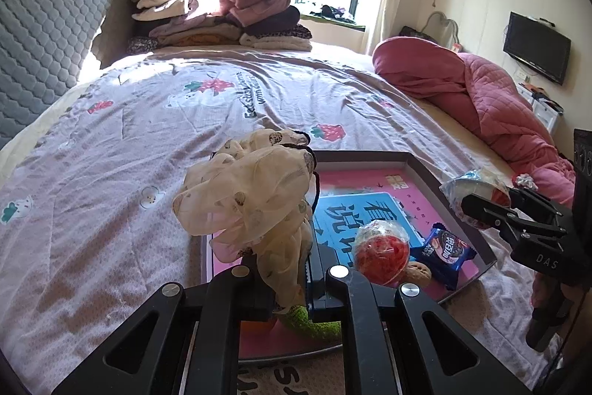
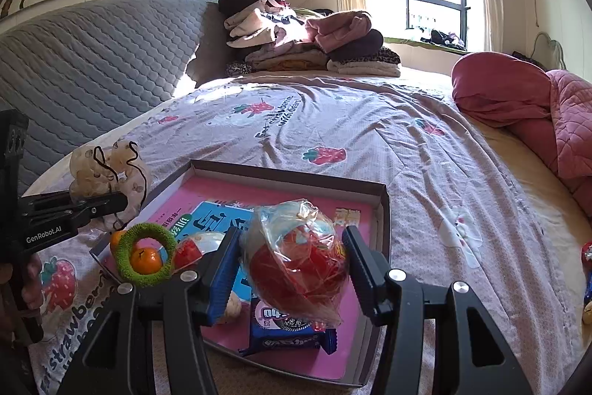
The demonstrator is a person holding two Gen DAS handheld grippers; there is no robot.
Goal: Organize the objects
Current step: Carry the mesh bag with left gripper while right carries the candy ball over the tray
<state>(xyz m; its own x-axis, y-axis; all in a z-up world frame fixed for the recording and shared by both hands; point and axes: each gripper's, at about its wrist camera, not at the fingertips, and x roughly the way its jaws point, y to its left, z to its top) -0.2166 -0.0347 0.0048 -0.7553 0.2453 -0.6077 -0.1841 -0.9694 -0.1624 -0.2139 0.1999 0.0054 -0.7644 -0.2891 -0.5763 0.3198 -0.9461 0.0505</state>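
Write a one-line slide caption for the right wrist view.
Right claw grips a clear plastic-wrapped red ball above the shallow pink-lined cardboard tray on the strawberry-print bedspread.

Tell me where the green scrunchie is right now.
In the right wrist view, the green scrunchie lies at the tray's near-left corner, ringing an orange, just below the left gripper holding the cream scrunchie.

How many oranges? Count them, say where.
2, both in the tray: one orange shows through the green ring, the other orange peeks past the ring's left edge. Others may be hidden.
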